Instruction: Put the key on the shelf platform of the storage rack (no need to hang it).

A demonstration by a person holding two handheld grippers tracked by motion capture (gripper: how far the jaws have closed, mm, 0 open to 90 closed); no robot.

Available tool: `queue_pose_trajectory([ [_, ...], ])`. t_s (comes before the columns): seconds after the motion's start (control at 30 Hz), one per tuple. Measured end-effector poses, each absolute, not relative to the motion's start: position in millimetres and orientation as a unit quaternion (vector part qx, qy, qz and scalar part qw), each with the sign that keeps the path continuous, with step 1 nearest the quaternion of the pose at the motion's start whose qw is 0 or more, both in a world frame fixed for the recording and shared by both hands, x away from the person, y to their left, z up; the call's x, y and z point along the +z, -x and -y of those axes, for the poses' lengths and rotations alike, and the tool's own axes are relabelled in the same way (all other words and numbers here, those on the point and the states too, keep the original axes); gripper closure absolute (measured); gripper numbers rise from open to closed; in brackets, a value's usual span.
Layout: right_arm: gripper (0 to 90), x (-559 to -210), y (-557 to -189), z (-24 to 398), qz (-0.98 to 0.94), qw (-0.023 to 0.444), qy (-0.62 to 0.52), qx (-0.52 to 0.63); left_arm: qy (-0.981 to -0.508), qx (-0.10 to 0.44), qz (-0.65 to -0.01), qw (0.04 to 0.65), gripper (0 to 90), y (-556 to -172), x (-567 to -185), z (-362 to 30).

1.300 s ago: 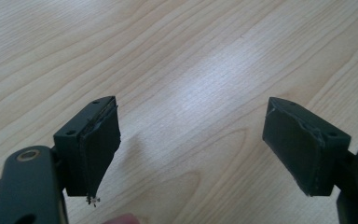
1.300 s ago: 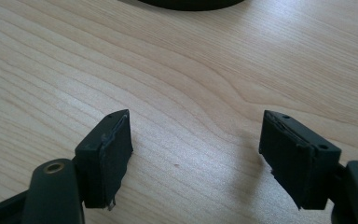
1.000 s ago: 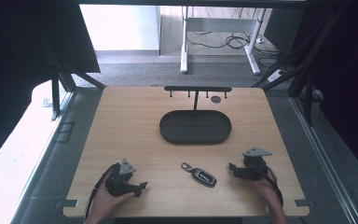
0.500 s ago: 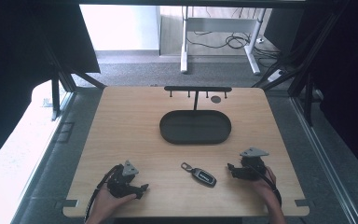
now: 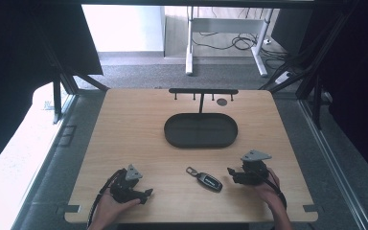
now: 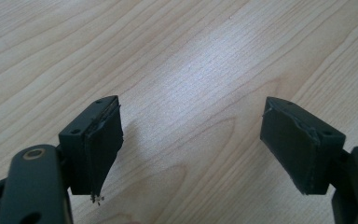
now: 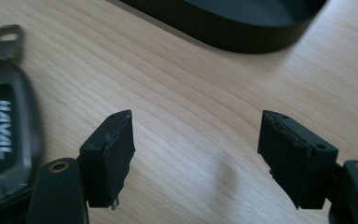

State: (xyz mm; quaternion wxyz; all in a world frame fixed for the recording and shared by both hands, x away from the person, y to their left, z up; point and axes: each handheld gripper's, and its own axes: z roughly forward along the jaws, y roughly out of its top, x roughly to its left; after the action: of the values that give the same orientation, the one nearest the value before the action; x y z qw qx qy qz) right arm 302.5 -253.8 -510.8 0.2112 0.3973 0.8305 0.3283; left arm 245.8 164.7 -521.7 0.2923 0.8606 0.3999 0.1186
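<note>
High view: wooden table (image 5: 124, 124), black oval tray (image 5: 200, 130) mid-table, hook rack (image 5: 202, 91) behind it. Key fob (image 5: 206, 179) lay between left gripper (image 5: 146, 193) and right gripper (image 5: 229, 171), nearer the right one's fingertips.

Left gripper view: jaws spread wide, only bare wood between the pads (image 6: 103, 149).

Right gripper view: jaws spread, nothing pinched; fob (image 7: 2, 135) lay just outside the left finger, tray (image 7: 233, 23) ahead.

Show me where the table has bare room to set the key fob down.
Bare wood lies left of the oval tray, above the left gripper, and right of the tray toward the table edge. It is crowded along the near edge, where the key fob sits close beside the right gripper.
</note>
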Motion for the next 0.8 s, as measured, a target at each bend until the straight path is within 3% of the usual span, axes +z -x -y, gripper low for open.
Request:
queue_pose_trajectory([
  [0.8,28.2,-479.1,-284.4,194.9,-0.863,0.17,-0.327,0.345,-0.859,0.12,-0.399,0.299,21.5,-244.5,-519.4,-163.4],
])
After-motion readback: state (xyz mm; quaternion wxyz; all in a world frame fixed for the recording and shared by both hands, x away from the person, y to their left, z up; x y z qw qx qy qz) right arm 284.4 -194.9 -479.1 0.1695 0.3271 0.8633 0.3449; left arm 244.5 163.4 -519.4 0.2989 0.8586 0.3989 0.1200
